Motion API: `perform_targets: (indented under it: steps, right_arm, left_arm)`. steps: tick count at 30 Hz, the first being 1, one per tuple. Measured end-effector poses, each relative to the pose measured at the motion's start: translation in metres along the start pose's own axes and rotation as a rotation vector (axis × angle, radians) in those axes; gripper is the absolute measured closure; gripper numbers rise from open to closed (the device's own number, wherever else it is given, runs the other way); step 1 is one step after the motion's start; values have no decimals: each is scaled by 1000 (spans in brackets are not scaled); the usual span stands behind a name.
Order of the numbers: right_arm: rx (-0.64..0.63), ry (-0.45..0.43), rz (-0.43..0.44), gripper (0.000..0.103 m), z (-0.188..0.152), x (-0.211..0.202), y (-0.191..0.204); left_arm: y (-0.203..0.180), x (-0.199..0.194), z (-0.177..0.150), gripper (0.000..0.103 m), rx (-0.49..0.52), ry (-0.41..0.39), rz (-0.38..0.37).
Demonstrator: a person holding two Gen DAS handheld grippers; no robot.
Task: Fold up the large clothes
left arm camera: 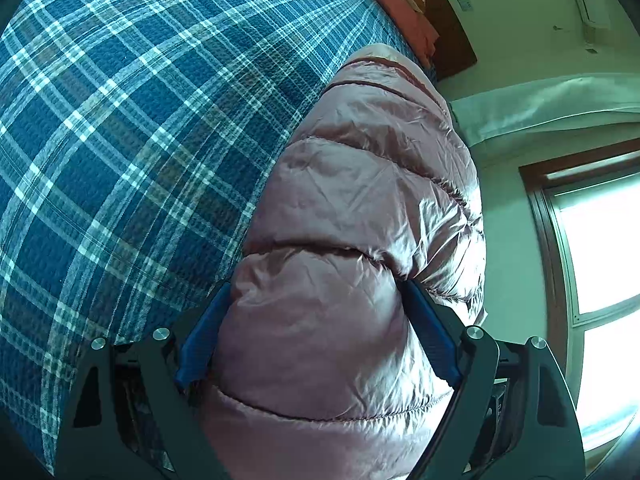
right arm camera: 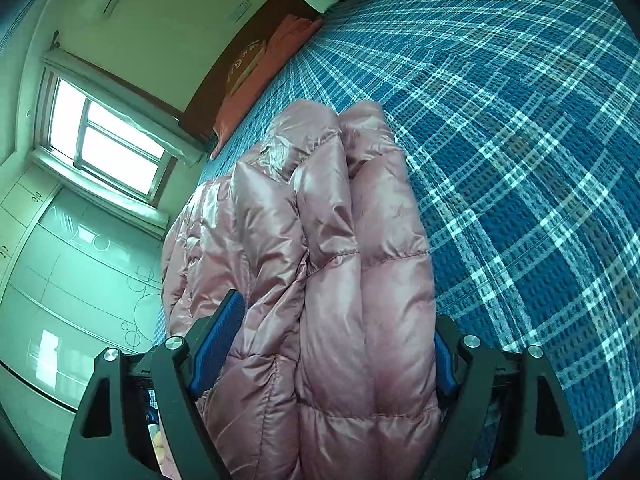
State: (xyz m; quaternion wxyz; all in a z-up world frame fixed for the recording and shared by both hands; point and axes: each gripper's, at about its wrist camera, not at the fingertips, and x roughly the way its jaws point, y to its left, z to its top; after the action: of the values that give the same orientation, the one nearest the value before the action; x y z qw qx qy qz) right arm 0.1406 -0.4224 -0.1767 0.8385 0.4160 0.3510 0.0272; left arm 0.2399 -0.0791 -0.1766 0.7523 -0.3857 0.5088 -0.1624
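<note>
A pink puffy down jacket [left arm camera: 352, 216] is bunched up above a bed with a blue plaid cover [left arm camera: 120, 140]. My left gripper [left arm camera: 316, 292] is shut on a thick fold of the jacket, its blue pads [left arm camera: 200, 340] pressing both sides. In the right wrist view the same jacket [right arm camera: 320, 260] hangs in several folds over the bed cover [right arm camera: 520, 140]. My right gripper [right arm camera: 336, 320] is shut on another thick bunch of it, blue pads [right arm camera: 218, 340] on either side. The jacket's lower part is hidden behind the grippers.
An orange-red pillow [right arm camera: 256, 92] and a dark headboard [left arm camera: 444, 28] lie at the bed's far end. A bright window [right arm camera: 104, 148] and a white wardrobe [right arm camera: 80, 280] stand beside the bed. A white curtain [left arm camera: 540, 104] hangs by the window.
</note>
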Motion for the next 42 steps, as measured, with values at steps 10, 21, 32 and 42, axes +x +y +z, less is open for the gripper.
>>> perform_targets:
  steps: [10,21,32,42]
  right_arm:
    - [-42,93,47,23,19,24,6]
    - [-32,117,119,36,27,39,3]
    - [28,115,231,66,14,39,-12]
    - [24,43,345,73,9,26,18]
  left_arm:
    - [-9,10,7,15,41,27,25]
    - [-21,25,13,25,63,52,5]
    - [-24,28,7,43,94,54,-6]
    - [-34,-2,13,60,185,-4,-42]
